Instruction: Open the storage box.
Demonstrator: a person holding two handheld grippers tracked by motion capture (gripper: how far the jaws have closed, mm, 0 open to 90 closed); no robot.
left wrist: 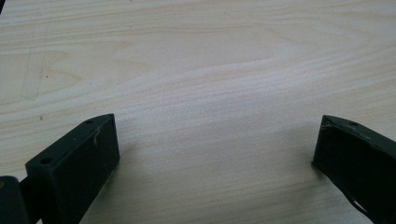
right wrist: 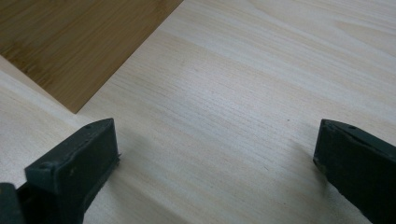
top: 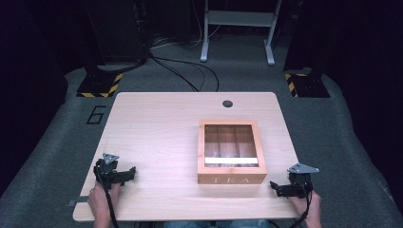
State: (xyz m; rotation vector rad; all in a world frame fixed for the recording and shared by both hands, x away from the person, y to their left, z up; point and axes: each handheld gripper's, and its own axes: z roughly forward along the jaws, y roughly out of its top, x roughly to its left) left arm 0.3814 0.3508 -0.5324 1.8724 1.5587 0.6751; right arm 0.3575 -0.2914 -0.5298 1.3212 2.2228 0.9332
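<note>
Wooden tea box is sitting on the bench, right of centre and toward the near edge, its "TEA" front facing the person. Its glass-paned lid is lying flat and closed, and through the pane 3 compartments are showing; whether anything is in them I cannot tell. A pale strip is running across the near part of the pane, maybe a reflection, not clear.

Right hand-held gripper is resting low at the near right corner of the bench, just beside the box's front right corner but apart from it, jaws standing wide open with nothing between them. In the right gripper view the box's side wall is lying ahead and to 1 side of the open right hand-held gripper.

Left hand-held gripper is sitting well apart from the box at the near left, also wide open and gripping nothing, bare bench under it.

Judging progress: nothing is done yet, box is untouched, lid still down; reaching, gripping and any opening are all still to come
</note>
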